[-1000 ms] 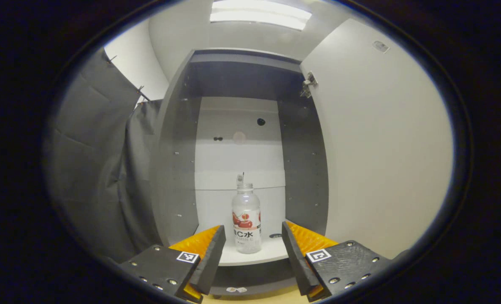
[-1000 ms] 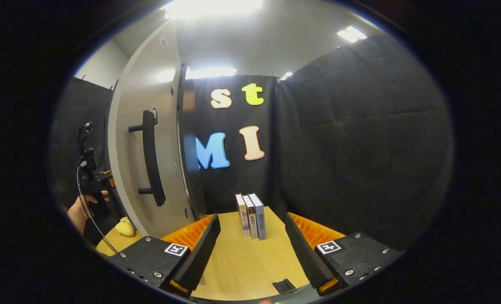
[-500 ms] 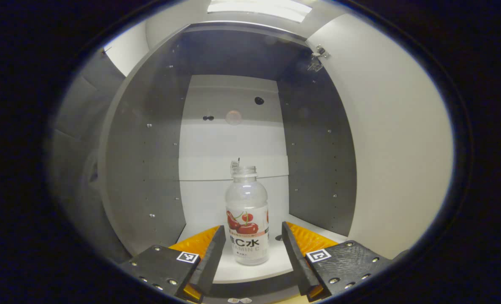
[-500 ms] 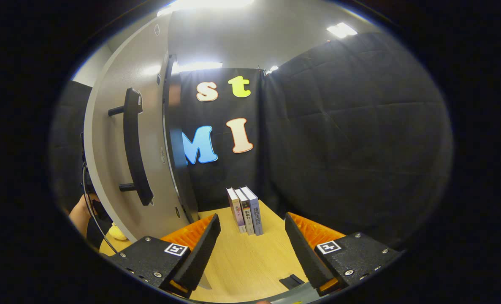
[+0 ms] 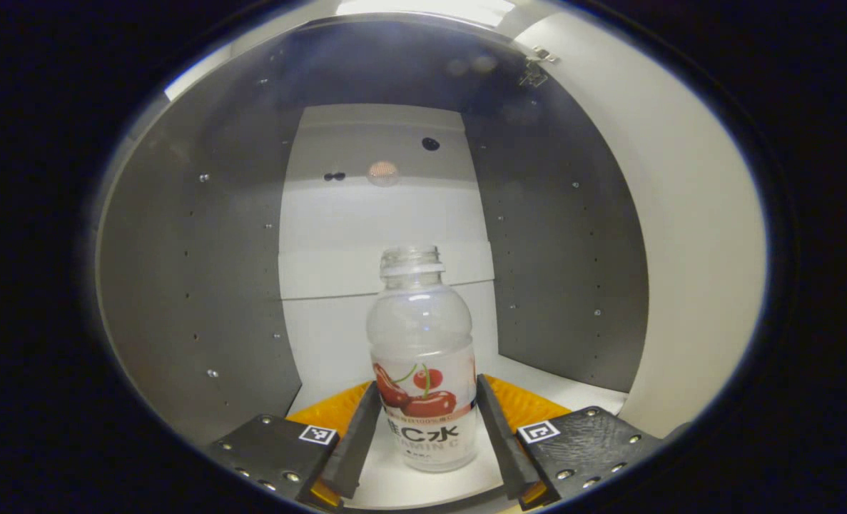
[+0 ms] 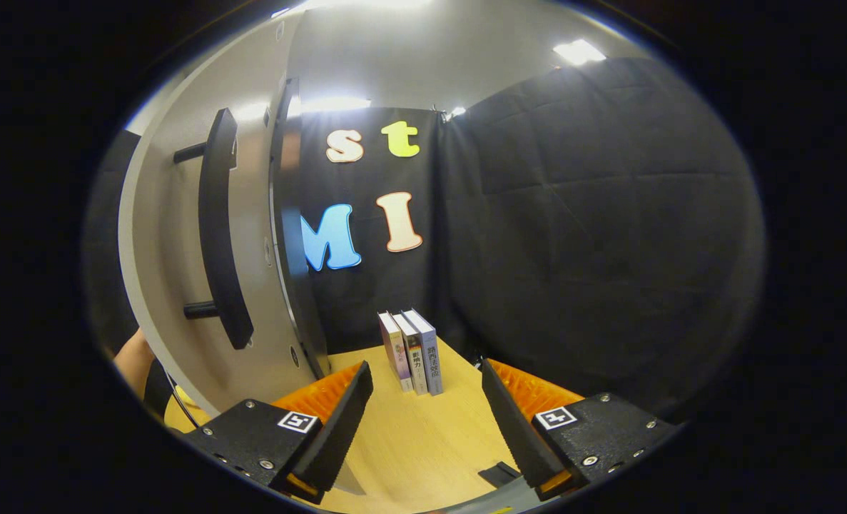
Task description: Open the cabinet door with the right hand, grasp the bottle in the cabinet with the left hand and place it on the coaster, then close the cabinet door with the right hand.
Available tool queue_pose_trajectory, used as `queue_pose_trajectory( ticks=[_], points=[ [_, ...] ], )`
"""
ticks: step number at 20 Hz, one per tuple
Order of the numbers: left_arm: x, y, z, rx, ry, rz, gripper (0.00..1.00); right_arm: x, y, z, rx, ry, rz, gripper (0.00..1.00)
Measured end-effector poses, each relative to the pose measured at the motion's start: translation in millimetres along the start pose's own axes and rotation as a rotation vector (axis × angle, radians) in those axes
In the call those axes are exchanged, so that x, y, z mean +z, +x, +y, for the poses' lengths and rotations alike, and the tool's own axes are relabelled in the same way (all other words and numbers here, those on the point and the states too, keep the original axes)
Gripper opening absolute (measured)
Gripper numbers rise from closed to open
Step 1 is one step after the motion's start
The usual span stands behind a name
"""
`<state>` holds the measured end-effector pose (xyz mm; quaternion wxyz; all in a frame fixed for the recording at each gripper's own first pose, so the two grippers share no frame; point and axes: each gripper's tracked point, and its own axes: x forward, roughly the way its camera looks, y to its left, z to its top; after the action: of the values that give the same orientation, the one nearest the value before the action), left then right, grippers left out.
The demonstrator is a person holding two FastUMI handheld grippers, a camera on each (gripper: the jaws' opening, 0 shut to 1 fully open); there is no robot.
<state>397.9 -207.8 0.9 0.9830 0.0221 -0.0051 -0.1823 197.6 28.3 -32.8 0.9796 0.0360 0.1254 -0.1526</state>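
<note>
on the cabinet floor the bottle stands upright, mouth up, between the spread left tongs.

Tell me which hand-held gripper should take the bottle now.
Left. The left hand-held gripper is open with the bottle standing between its fingers inside the cabinet. The right hand-held gripper faces the books beside the open door.
</note>
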Motion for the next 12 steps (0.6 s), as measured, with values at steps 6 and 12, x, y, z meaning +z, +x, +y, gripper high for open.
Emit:
queue_pose_trajectory(
  ticks=[6, 12],
  points=[
    [20, -25, -7, -0.008, -0.013, -0.020, 0.71, 3, -4, -1, 0.031, -0.017, -0.023, 0.95],
    [38, -86, -5, 0.043, -0.021, -0.030, 0.72, 7, -12, -11, 0.102, -0.006, -0.027, 0.95]
  ],
)
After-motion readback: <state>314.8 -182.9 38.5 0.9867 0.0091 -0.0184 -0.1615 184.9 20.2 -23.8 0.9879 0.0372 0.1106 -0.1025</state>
